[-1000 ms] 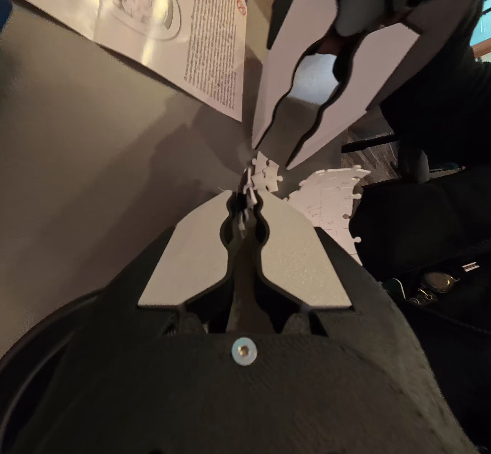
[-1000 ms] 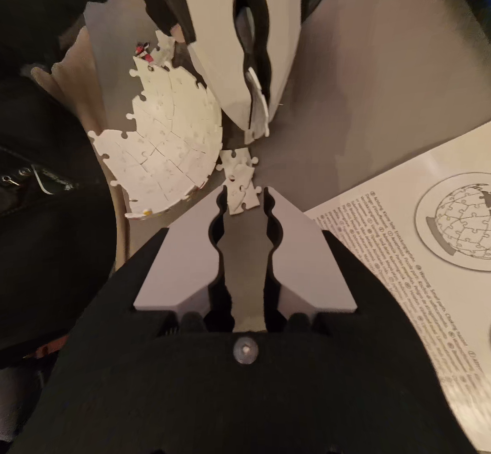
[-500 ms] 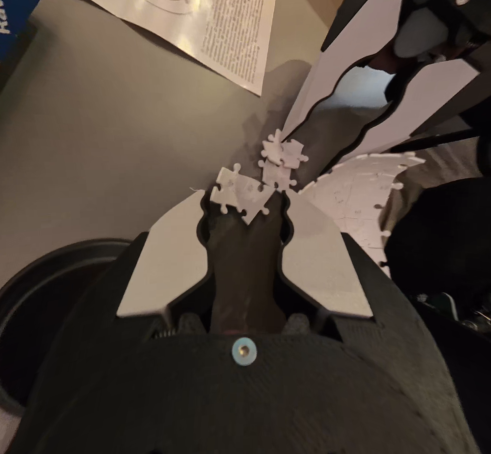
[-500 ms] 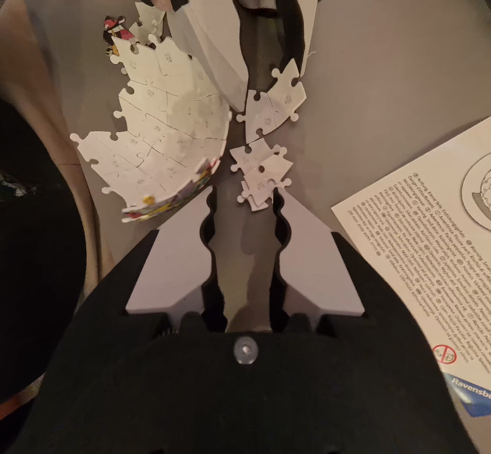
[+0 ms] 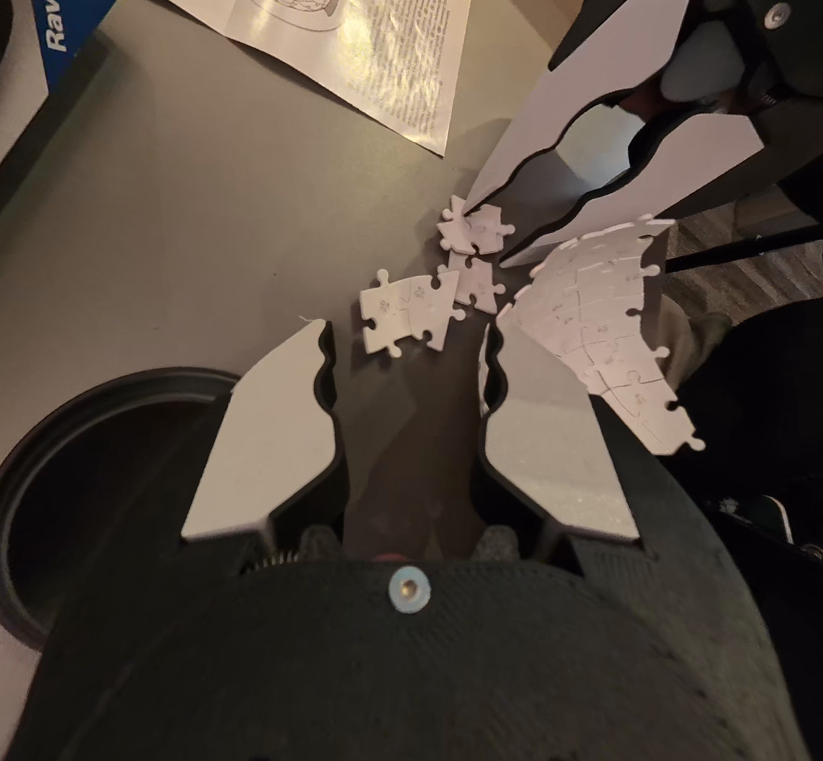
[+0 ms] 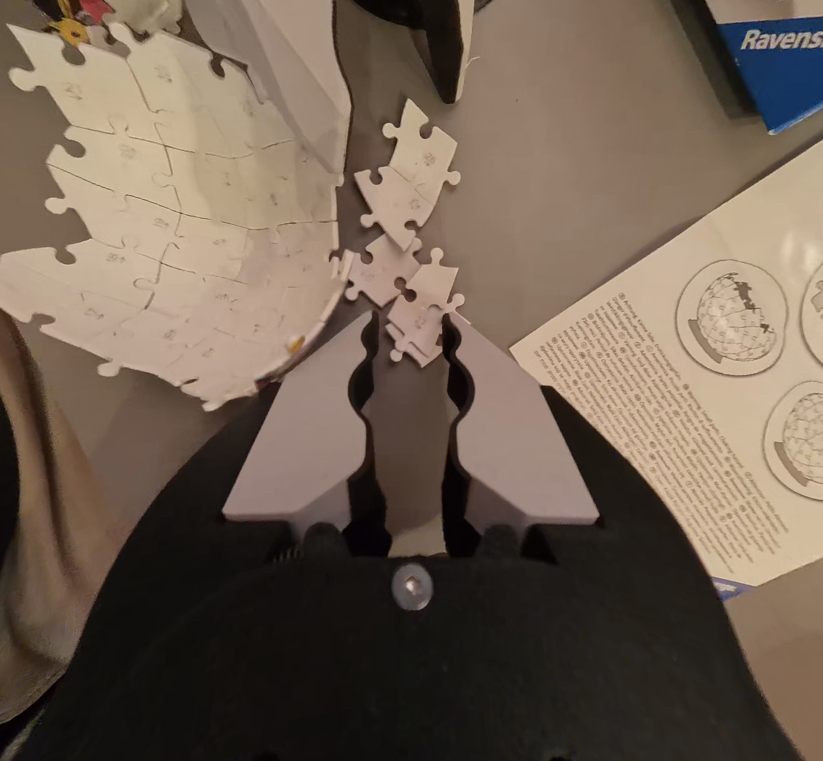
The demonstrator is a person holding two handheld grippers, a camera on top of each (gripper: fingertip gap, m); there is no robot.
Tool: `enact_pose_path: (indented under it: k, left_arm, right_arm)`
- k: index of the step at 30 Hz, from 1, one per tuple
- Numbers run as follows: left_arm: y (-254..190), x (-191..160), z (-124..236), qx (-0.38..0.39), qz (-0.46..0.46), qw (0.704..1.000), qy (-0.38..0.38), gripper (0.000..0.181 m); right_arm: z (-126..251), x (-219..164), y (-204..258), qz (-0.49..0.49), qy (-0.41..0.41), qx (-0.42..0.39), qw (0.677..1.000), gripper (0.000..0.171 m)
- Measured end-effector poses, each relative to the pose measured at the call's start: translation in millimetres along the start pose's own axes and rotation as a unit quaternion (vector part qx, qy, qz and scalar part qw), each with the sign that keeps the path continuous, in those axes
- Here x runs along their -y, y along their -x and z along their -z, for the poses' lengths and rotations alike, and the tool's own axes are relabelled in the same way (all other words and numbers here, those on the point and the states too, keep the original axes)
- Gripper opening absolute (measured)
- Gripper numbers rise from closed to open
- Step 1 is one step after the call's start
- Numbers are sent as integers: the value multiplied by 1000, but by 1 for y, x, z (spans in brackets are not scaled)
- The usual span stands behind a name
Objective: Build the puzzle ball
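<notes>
- My left gripper (image 5: 405,330) stands wide open and holds nothing; the joined pair of pieces (image 5: 407,316) lies on the table (image 5: 178,205) just ahead of its tips.
- My right gripper (image 6: 409,321) is partly open, empty, its tips straddling the loose pieces (image 6: 416,316) without gripping them.
- The curved shell section (image 6: 178,214) of the ball rests near the table's edge, inner white face up, just beside the loose pieces.
- Step in hand, as I judge it: picking a piece to add to the shell. The next move calls for closing on one thin piece edgewise.
- The black round dish (image 5: 89,472) appears empty. The blue box (image 6: 779,49) shows no contents. An instruction sheet (image 6: 712,383) lies nearby.
</notes>
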State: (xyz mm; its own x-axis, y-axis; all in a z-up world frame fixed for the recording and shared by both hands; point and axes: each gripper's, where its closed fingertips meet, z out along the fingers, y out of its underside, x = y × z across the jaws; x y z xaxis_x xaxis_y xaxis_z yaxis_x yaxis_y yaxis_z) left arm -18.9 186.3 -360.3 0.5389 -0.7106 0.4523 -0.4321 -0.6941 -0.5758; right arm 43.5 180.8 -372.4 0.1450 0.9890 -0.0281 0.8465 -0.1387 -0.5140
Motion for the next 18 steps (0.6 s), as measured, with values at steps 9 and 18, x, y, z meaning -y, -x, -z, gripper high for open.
enact_pose_path:
  k: [9, 18]
  left_arm:
    - [21, 8, 3, 50, -19, 999, 0, 53]
    - [28, 8, -2, 100, -66, 992, 31, 54]
  right_arm:
    - [4, -2, -10, 14, 6, -21, 1000, 31]
    - [0, -2, -16, 10, 3, -16, 1000, 23]
